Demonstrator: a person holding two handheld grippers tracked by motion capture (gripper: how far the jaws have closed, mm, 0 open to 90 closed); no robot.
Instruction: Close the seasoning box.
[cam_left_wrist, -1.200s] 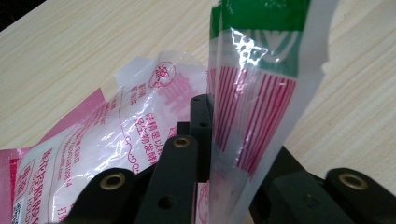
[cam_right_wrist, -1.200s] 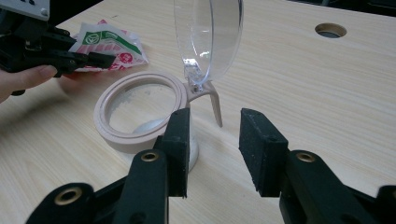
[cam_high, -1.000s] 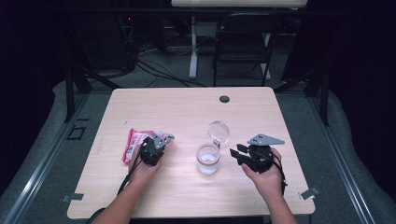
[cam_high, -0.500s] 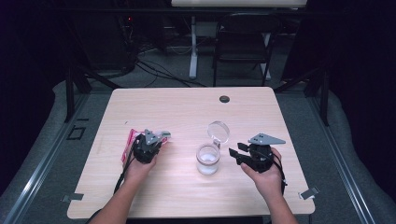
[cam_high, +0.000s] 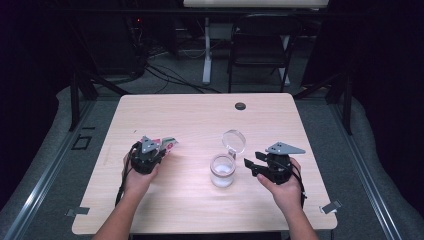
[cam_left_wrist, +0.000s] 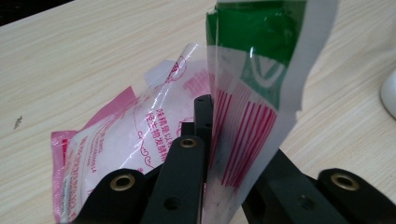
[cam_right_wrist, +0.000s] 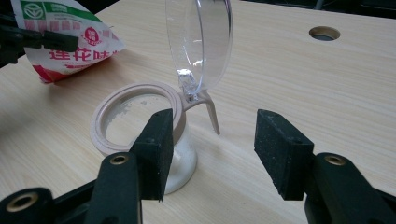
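Now we take the jar (cam_high: 222, 171) as our landmark on the counter (cam_high: 200, 115): it stands near the front middle, mouth up and open, its clear hinged lid (cam_high: 234, 141) tipped back on the far side. Well to the jar's left we hold the seasoning packet (cam_high: 164, 144) lifted off the counter, the left gripper (cam_high: 161, 148) with its fingers (cam_left_wrist: 187, 158) clamped tight on the packet's thin edge; in the left gripper view the film stands nearly upright between them, green end upward. Just to the jar's right sits the right gripper (cam_right_wrist: 212, 154), its fingers (cam_right_wrist: 159, 140) spread wide, having just been opening, with nothing between them and one pad close beside the jar's rim. We judge the coming move turns on this: the packet must travel rightward to the jar's mouth, while the nearer right gripper steadies the jar.
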